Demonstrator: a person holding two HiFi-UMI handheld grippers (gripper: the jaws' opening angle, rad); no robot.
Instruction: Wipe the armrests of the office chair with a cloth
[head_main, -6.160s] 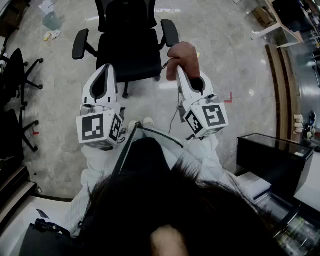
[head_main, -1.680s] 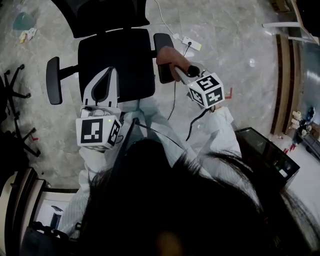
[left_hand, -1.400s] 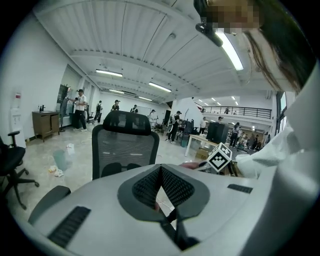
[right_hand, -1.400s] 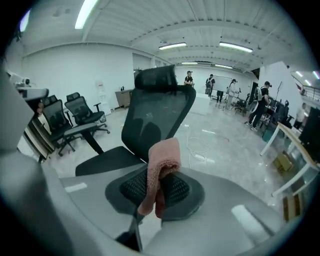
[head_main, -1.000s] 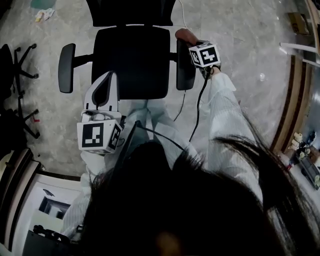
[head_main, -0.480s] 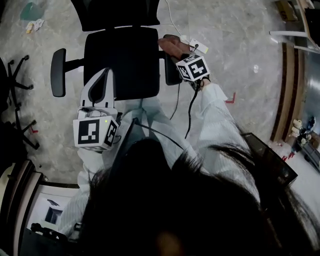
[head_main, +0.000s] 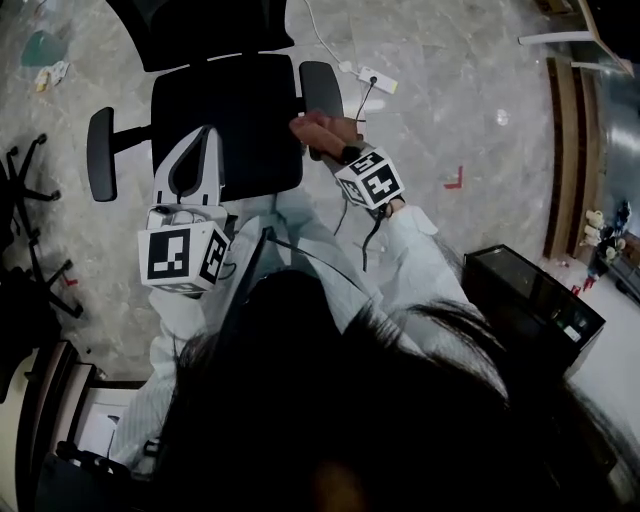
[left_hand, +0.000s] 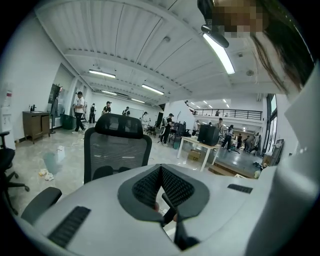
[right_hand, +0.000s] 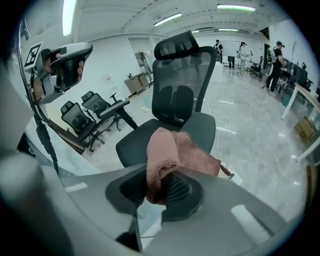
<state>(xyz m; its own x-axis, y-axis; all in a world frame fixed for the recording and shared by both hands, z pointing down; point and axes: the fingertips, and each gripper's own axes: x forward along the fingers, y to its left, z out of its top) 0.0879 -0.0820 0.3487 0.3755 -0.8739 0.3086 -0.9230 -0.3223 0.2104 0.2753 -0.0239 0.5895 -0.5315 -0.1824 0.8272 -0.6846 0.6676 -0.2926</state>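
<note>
The black office chair (head_main: 225, 115) stands in front of me, its left armrest (head_main: 100, 155) bare. My right gripper (head_main: 322, 138) is shut on a bunched pink cloth (head_main: 318, 128), which covers the near half of the right armrest (head_main: 320, 85); contact I cannot tell. In the right gripper view the cloth (right_hand: 167, 152) bulges out of the right gripper (right_hand: 162, 182) over the seat (right_hand: 200, 130). My left gripper (head_main: 205, 133) hangs over the seat's near left part, shut and empty. The left gripper view shows the left gripper (left_hand: 161, 199) facing the mesh backrest (left_hand: 117, 150).
Other office chairs (head_main: 25, 200) stand at the left. A power strip (head_main: 372, 80) with its cable lies on the floor beyond the right armrest. A black box (head_main: 530, 300) sits at the right. Litter (head_main: 45, 55) lies far left. People and a table (left_hand: 200, 145) are in the distance.
My right gripper with the cloth has drawn back along the right armrest, from its far end to its near half. The left gripper has kept nearly still.
</note>
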